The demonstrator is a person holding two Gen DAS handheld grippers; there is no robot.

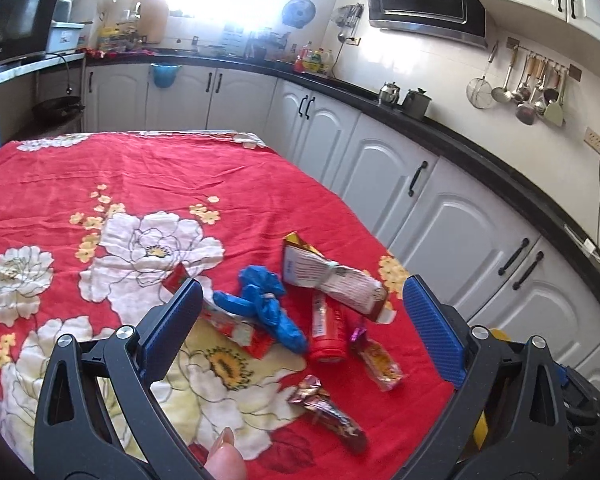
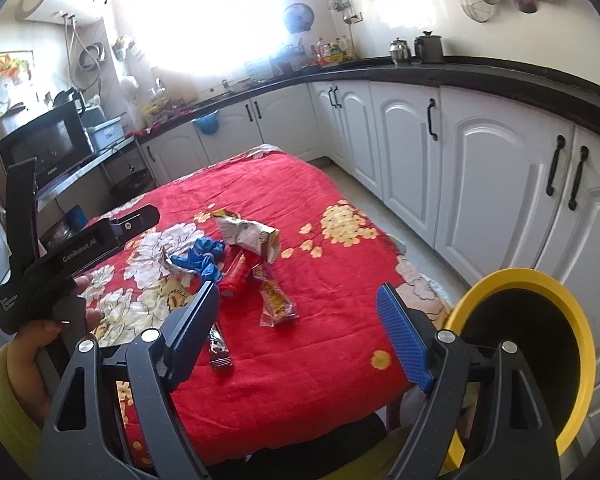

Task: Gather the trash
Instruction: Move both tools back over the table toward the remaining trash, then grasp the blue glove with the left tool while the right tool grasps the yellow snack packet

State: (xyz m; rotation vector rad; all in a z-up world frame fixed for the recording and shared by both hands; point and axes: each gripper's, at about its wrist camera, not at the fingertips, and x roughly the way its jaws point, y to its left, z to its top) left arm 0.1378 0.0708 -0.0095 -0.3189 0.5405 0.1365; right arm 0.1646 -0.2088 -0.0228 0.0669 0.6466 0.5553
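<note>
yellow bin (image 2: 580,320): dark inside | wrappers (image 2: 276,300): on tablecloth (image 2: 320,360)

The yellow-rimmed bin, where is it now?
In the right wrist view the yellow-rimmed bin sits at the lower right, beside the table, in front of the white cabinets.

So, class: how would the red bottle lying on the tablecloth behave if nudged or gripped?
The red bottle lies on its side, so it would probably roll. It looks rigid and smooth, perhaps slippery between pads. Its weight can't be judged.
</note>
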